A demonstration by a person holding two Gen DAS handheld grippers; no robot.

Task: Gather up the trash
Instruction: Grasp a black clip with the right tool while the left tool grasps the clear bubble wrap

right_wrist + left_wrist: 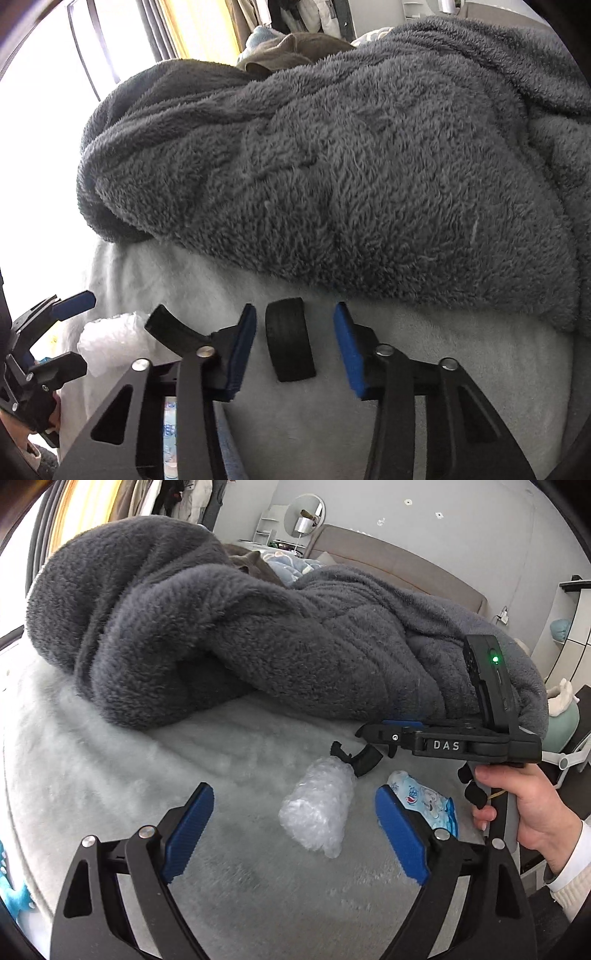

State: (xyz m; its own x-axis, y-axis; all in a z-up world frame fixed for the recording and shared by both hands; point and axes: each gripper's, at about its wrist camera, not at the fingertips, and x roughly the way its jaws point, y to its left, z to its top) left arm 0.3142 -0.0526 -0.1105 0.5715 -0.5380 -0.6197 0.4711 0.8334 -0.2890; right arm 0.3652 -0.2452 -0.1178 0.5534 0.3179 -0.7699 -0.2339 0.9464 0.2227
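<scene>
A roll of clear bubble wrap (317,812) (110,339) lies on the white fluffy bed cover (110,757), just ahead of my left gripper (295,830), whose blue pads (192,827) stand wide apart and touch nothing. A blue printed packet (424,805) lies beside the right-hand pad. Two black curved plastic pieces rest beyond the roll. One piece (290,339) (365,762) sits between the pads of my right gripper (295,350) (373,738), with a gap on each side. The other piece (170,328) (341,751) lies against the roll's far end.
A thick grey fleece blanket (221,627) (332,166) is heaped across the bed right behind the items. A person's hand (524,805) holds the right gripper's handle. The left gripper (70,332) shows at the left edge of the right wrist view. A bright window (37,147) is on the left.
</scene>
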